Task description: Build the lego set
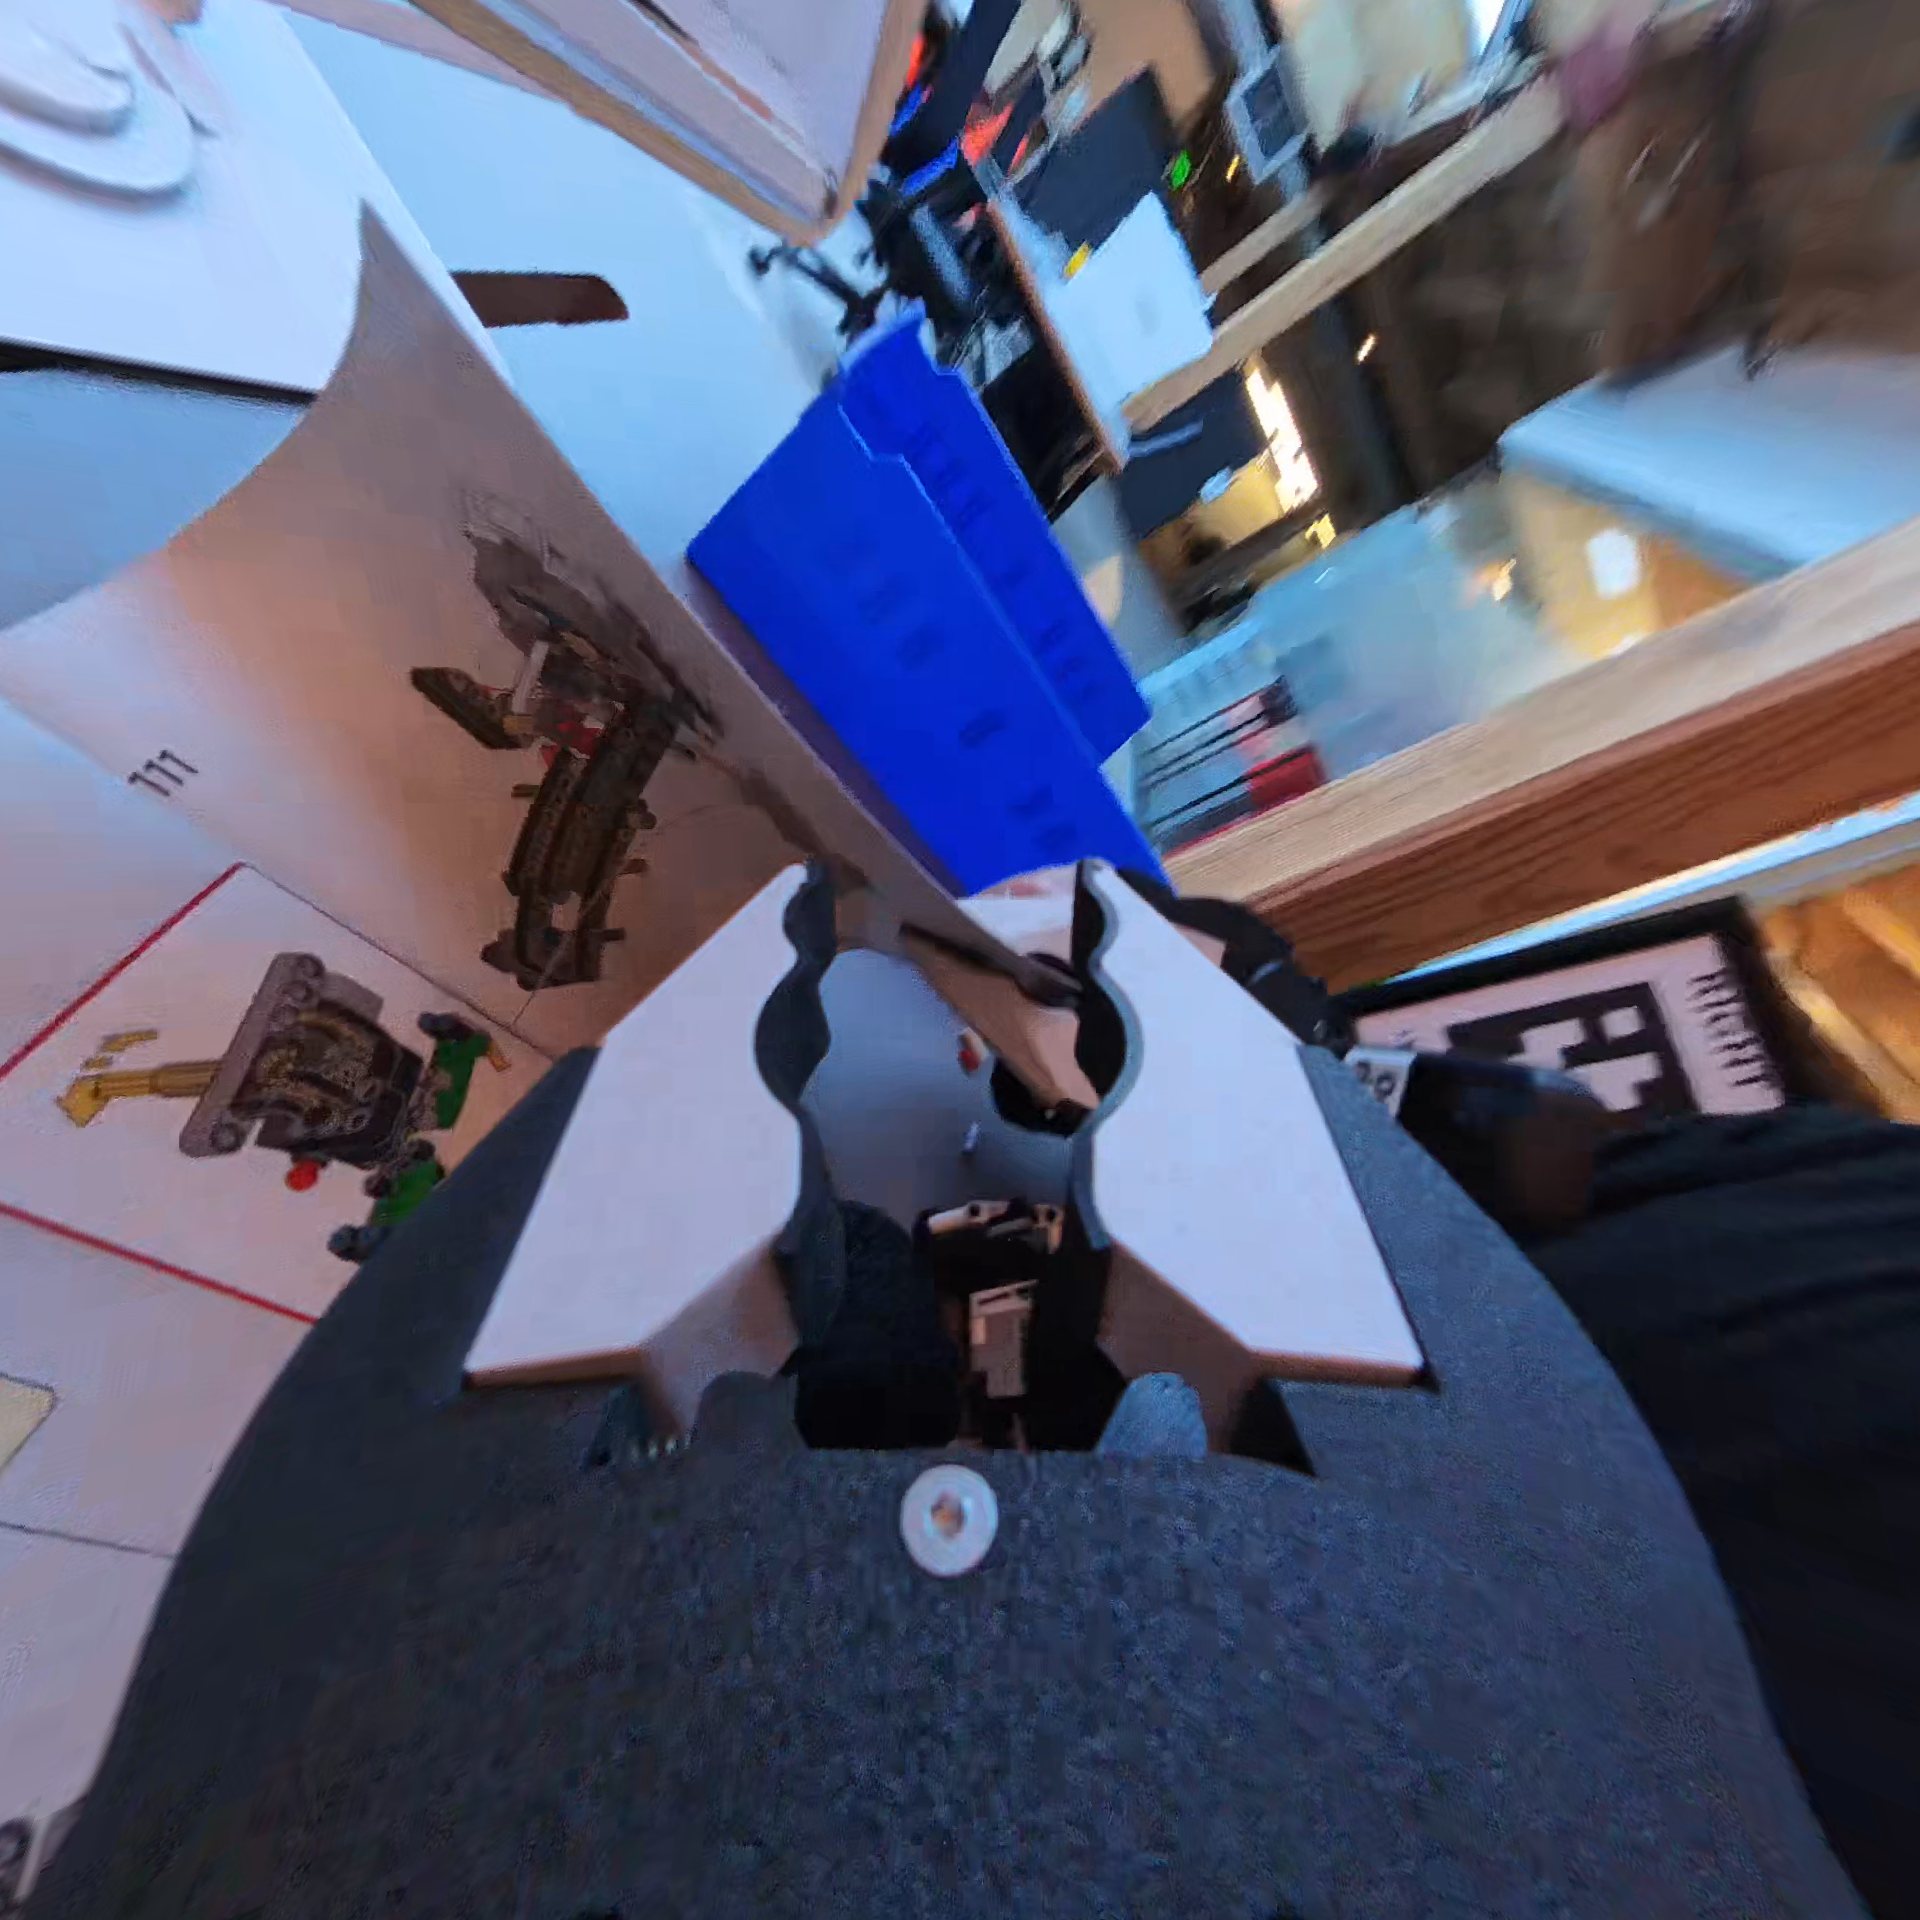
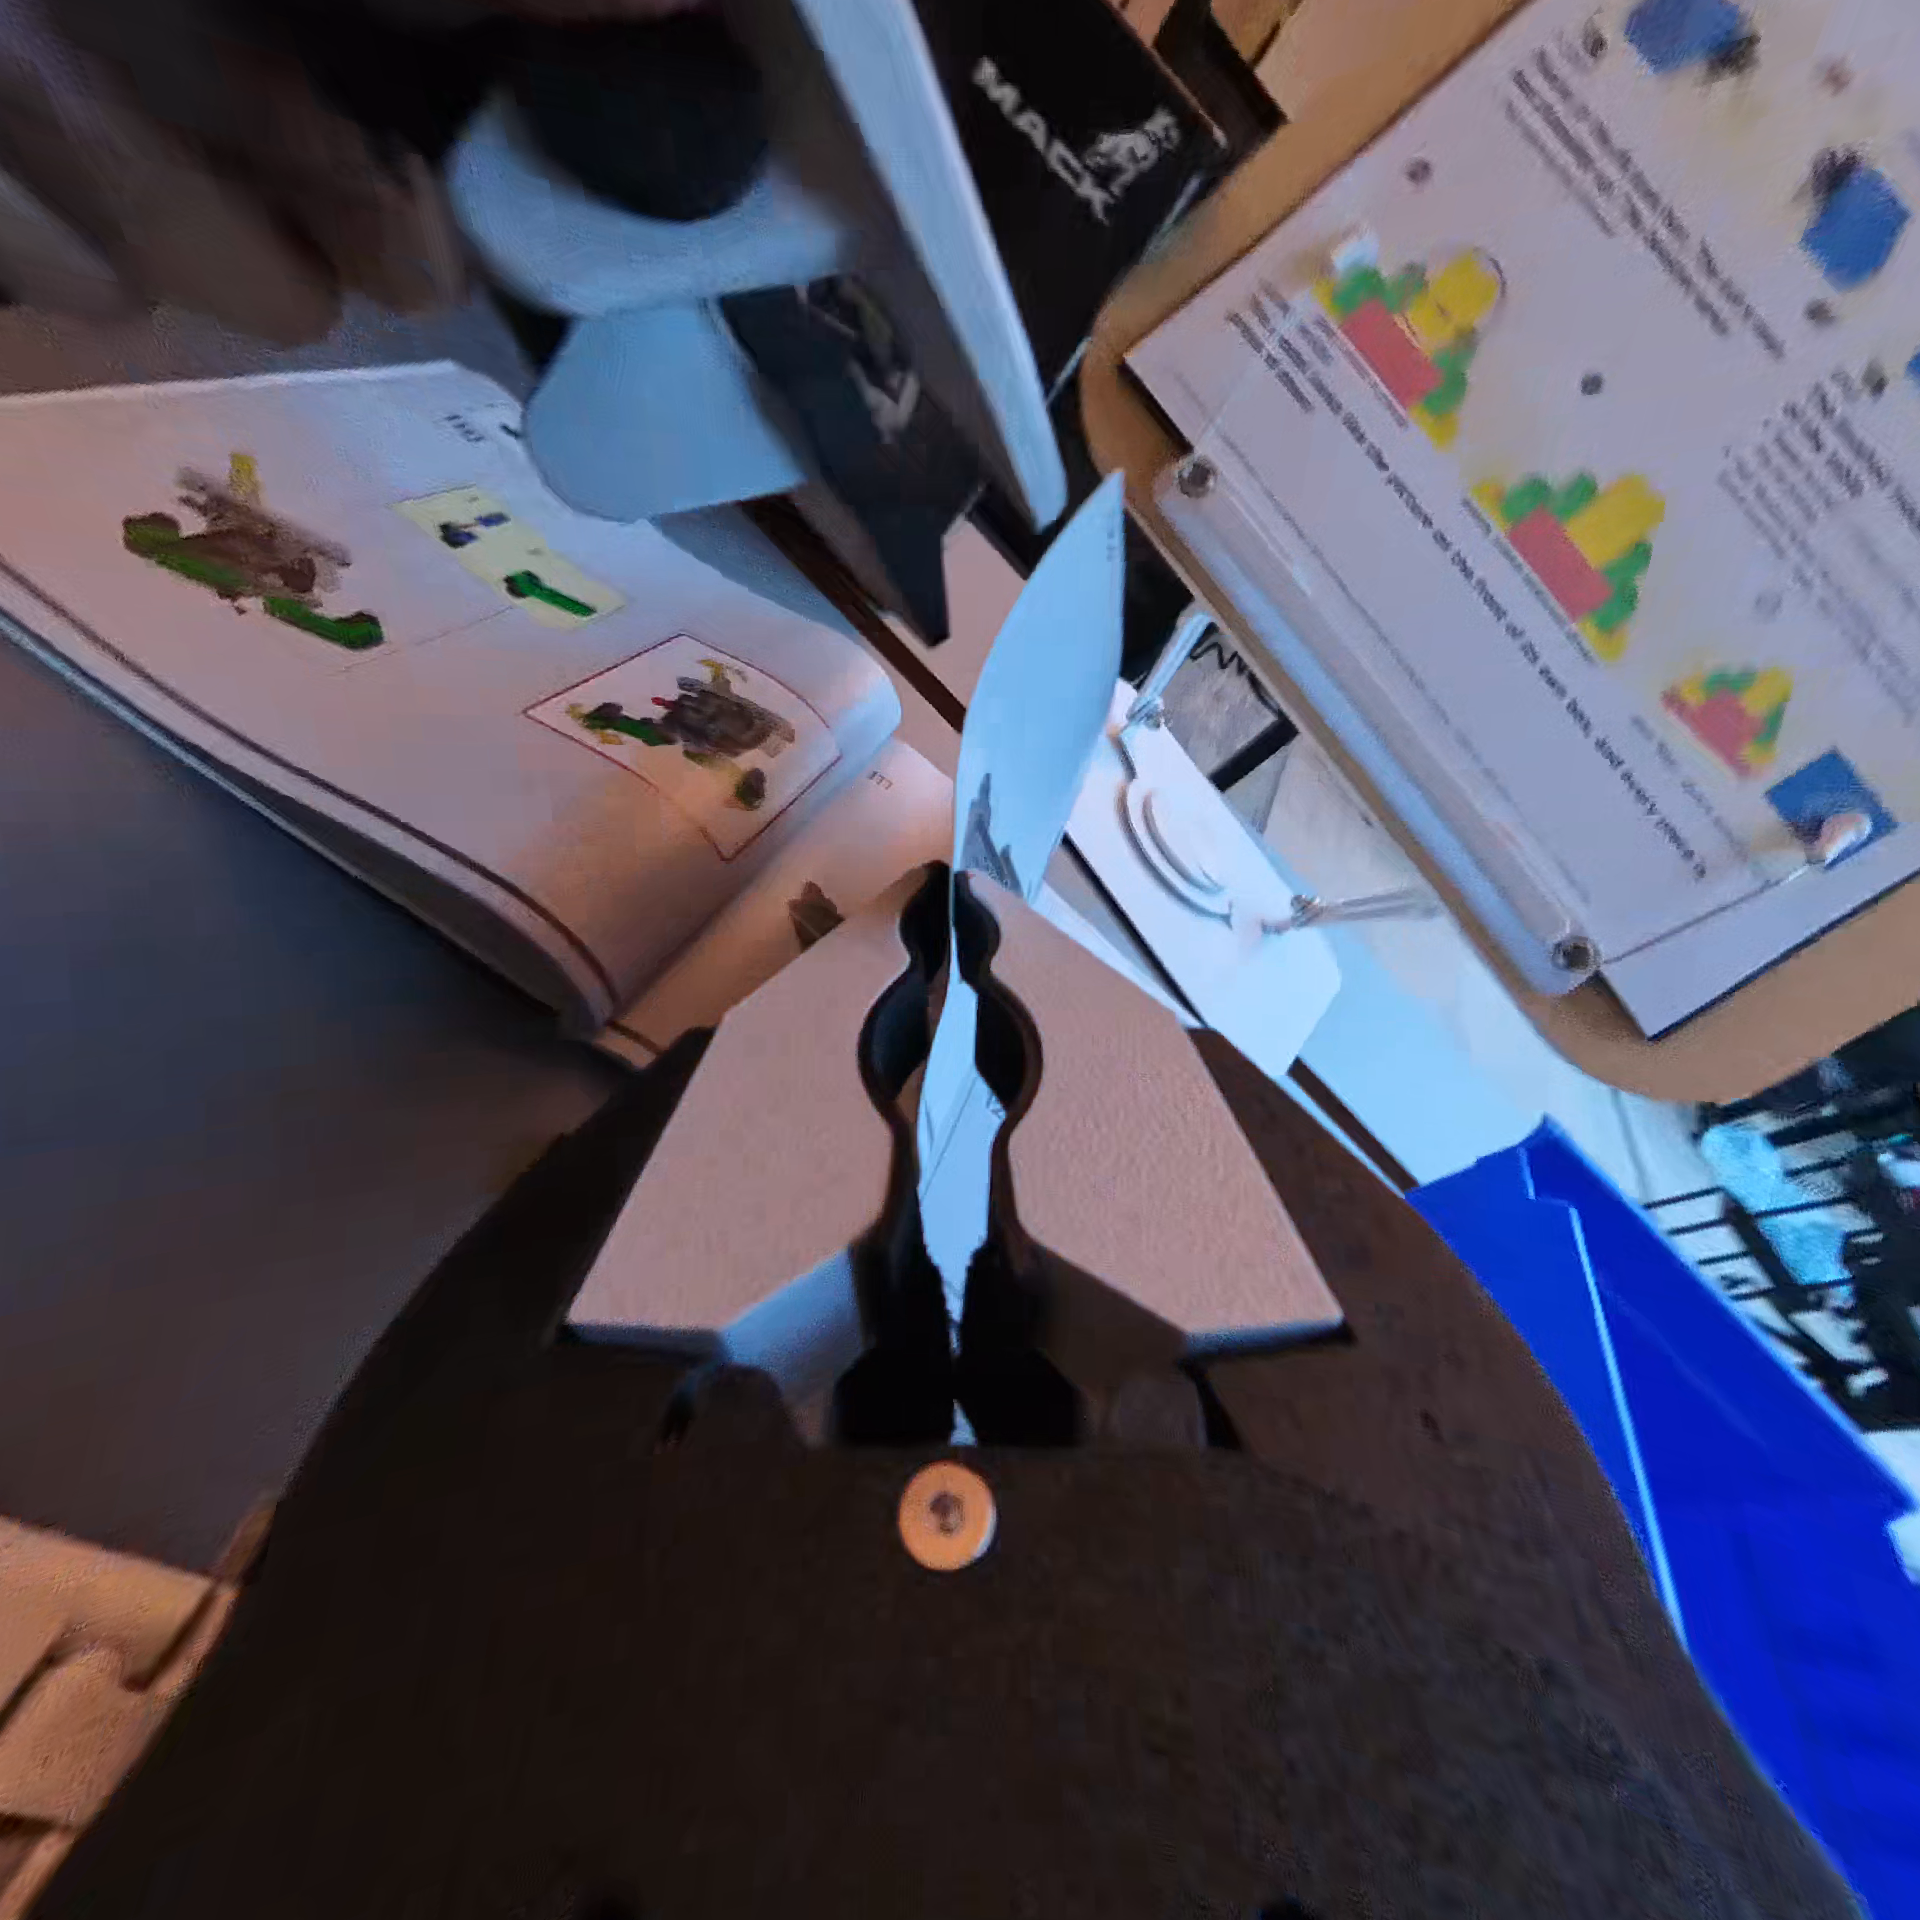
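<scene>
Right gripper pinching a lifted booklet page, left gripper spread beside it, blue bin behind

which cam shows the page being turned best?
Left wrist view: the lifted page faces the camera, its printed build diagram visible, curling up by the blue bin. Right wrist view shows that page nearly edge-on, pinched in the right gripper.

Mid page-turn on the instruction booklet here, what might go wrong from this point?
1. The right tongs are shut on a single thin page, already bowed; a hard pull may tear or crease it.
2. The left tongs are open around that page's edge, so shutting or moving apart could rip it.
3. The blue bin stands close behind the page and may get bumped.
</scene>
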{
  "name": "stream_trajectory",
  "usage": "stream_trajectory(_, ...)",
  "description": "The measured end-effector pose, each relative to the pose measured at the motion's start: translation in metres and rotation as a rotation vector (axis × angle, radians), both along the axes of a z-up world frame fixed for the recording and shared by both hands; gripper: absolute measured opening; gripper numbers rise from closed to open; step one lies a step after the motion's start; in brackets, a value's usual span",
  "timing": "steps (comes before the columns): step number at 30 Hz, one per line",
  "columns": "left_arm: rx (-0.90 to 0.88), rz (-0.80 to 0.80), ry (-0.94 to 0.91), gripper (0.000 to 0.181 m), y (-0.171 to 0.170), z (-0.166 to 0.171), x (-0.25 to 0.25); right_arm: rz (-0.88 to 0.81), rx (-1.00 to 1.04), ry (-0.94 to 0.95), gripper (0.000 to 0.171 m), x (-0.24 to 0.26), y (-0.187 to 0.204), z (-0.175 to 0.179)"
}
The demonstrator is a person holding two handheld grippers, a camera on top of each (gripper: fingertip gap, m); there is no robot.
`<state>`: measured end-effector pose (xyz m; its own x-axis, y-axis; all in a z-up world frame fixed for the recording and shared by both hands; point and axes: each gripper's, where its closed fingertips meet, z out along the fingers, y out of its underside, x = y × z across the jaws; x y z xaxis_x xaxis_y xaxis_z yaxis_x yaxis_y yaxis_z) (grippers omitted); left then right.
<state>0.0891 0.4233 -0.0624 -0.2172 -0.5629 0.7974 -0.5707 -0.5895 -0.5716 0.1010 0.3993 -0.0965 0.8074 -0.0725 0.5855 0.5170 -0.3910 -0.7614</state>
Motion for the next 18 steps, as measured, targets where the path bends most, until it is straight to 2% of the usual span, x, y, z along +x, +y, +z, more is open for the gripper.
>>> stream_trajectory(4,-0.084,0.016,-0.005,0.030,0.005,-0.007,-0.001,0.049,-0.012,-0.034,0.000,-0.015,0.003,-0.001)
stream_trajectory(6,-0.101,0.020,-0.012,0.001,0.003,-0.009,-0.002,0.046,-0.017,-0.029,0.000,-0.016,0.003,-0.002)
stream_trajectory(10,-0.122,0.034,-0.053,0.000,0.005,-0.008,0.000,0.085,-0.029,0.095,0.006,-0.024,-0.001,-0.002)
stream_trajectory(12,-0.135,0.020,-0.088,0.000,0.006,-0.004,0.001,0.130,-0.042,0.244,0.029,-0.031,-0.007,0.005)
stream_trajectory(15,-0.123,-0.018,-0.155,0.000,0.002,0.003,0.000,0.202,-0.037,0.567,0.060,-0.028,-0.015,0.025)
stream_trajectory(17,-0.116,-0.060,-0.192,0.000,-0.004,0.008,-0.001,0.261,0.004,0.805,0.073,-0.019,-0.011,0.040)
stream_trajectory(18,-0.109,-0.081,-0.210,0.000,-0.009,0.010,-0.001,0.304,0.004,0.905,0.074,-0.017,-0.007,0.044)
